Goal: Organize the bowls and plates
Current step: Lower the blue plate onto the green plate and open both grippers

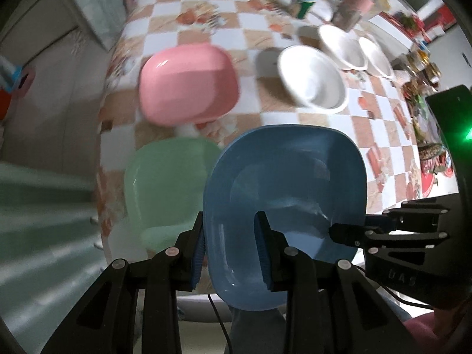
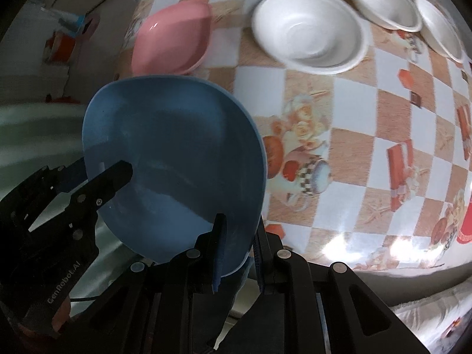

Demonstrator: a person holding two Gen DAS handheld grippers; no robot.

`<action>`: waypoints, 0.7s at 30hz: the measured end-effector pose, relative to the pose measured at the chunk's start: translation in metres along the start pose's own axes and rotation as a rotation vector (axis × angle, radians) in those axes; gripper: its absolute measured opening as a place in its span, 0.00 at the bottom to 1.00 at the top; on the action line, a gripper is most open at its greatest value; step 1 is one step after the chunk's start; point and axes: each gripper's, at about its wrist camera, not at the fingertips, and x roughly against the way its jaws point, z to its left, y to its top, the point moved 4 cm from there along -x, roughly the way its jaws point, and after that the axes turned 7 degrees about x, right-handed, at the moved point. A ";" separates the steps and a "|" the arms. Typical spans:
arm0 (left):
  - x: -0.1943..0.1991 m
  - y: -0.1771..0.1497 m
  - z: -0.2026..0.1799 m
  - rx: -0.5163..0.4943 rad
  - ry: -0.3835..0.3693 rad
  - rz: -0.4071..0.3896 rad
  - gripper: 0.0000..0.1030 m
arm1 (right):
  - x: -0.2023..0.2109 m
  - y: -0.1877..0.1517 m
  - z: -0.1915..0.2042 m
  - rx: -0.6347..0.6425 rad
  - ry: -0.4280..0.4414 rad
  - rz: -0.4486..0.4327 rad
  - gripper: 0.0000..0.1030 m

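Observation:
A blue plate [image 1: 286, 194] is held in the air over the table's near edge by both grippers. My left gripper [image 1: 231, 250] is shut on its near-left rim, and it shows in the right wrist view [image 2: 100, 177]. My right gripper [image 2: 237, 253] is shut on the plate's [image 2: 174, 171] near rim, and it shows in the left wrist view [image 1: 348, 231] at the plate's right edge. A green plate [image 1: 168, 188] lies at the table's near-left corner. A pink plate [image 1: 188, 82] [image 2: 174, 38] lies behind it. Three white bowls [image 1: 312, 79] [image 2: 306, 29] stand to the right.
The table [image 2: 368, 135] has a checked orange and white cloth. Bottles and jars [image 1: 354, 3] stand at the far right. A cabinet [image 1: 38, 59] and floor lie to the left of the table.

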 end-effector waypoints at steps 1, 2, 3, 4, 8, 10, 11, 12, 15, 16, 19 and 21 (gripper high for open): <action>-0.003 -0.003 0.006 0.012 0.005 0.008 0.33 | -0.006 0.001 0.006 0.010 0.002 0.016 0.19; -0.005 -0.005 0.012 0.026 0.009 0.016 0.33 | -0.011 0.002 0.010 0.017 0.004 0.028 0.19; -0.008 -0.006 0.020 0.044 0.015 0.024 0.33 | -0.016 0.002 0.014 0.024 0.006 0.040 0.19; -0.009 -0.007 0.026 0.056 0.018 0.029 0.33 | -0.021 0.004 0.019 0.033 0.010 0.052 0.19; -0.014 -0.008 0.052 0.099 0.042 0.038 0.33 | -0.040 0.012 0.040 0.065 0.025 0.083 0.19; -0.017 -0.006 0.062 0.110 0.055 0.037 0.33 | -0.048 0.018 0.050 0.069 0.033 0.091 0.19; -0.018 -0.005 0.066 0.114 0.061 0.038 0.33 | -0.051 0.021 0.054 0.069 0.037 0.091 0.19; -0.020 -0.003 0.070 0.116 0.071 0.037 0.33 | -0.053 0.024 0.057 0.069 0.038 0.089 0.19; -0.024 0.001 0.077 0.114 0.096 0.028 0.33 | -0.060 0.034 0.065 0.063 0.035 0.087 0.19; -0.025 0.002 0.080 0.116 0.108 0.026 0.33 | -0.062 0.038 0.066 0.060 0.034 0.086 0.19; -0.030 0.002 0.088 0.130 0.123 0.034 0.41 | -0.067 0.047 0.069 0.052 0.044 0.076 0.19; -0.031 0.000 0.090 0.133 0.137 0.034 0.46 | -0.070 0.053 0.073 0.046 0.059 0.070 0.20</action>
